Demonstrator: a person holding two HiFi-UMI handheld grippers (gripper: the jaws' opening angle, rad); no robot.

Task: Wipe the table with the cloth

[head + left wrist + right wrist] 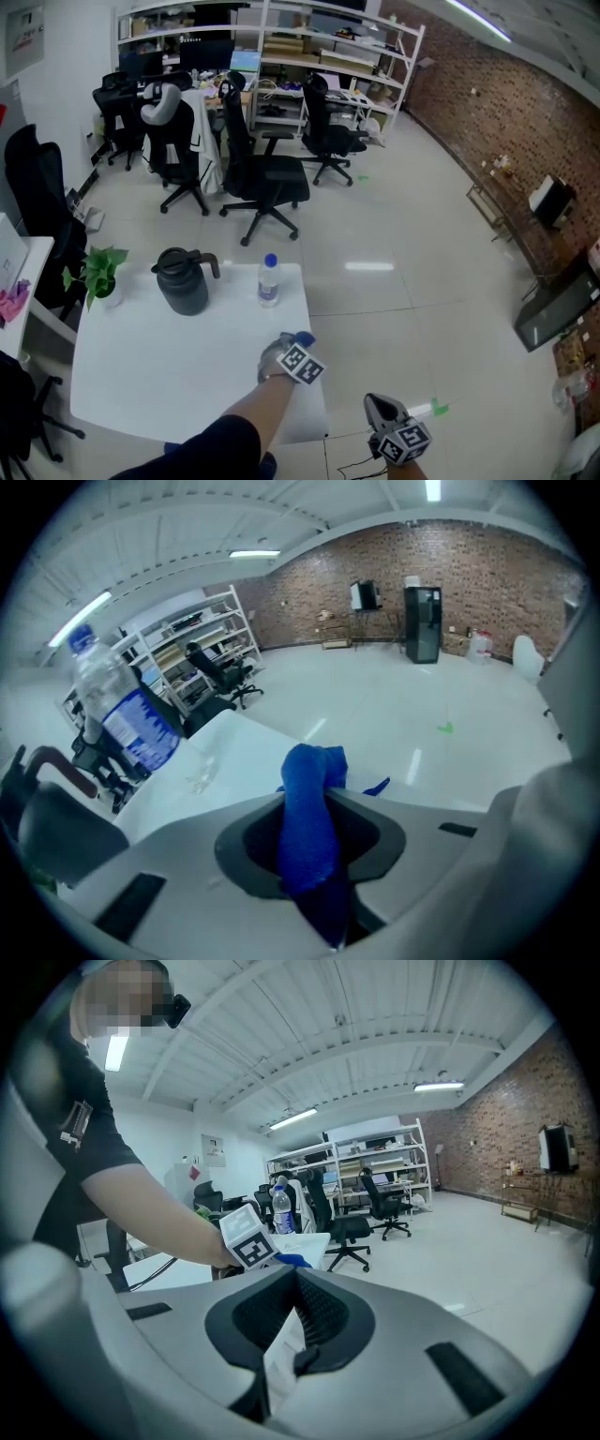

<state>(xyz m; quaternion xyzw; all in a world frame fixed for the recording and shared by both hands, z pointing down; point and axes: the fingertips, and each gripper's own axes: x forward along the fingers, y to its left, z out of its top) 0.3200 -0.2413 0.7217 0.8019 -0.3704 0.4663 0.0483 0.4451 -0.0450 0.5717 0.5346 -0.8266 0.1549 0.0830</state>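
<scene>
**Blue cloth clamped over the desk's right side**

The right hand-held gripper [380,411] sits lowest in the head view, off the desk and over the pale floor, just right of the desk's near corner; its jaws stand together with nothing from the scene between them, and only a pale strip that I cannot identify shows in the hollow; a green mark [439,409] lies on the floor beside it. The left hand-held gripper [284,349] reaches out on a bare forearm below a dark sleeve [202,450]; its jaws are clamped on the blue cloth [309,808], which is bunched between them and sticks out past the tips. The cloth hangs over the white desk [159,375] close to its right edge; whether it touches the surface I cannot tell. Beyond it, near the far edge, stands a clear water bottle [269,280] with a blue cap and label; a dark jug [185,279] with a handle stands to its left, and a small potted plant [98,272] at the far left corner. Black office chairs [267,178] stand behind, before white shelving [323,52]; a brick wall [506,108] runs along the right.
</scene>
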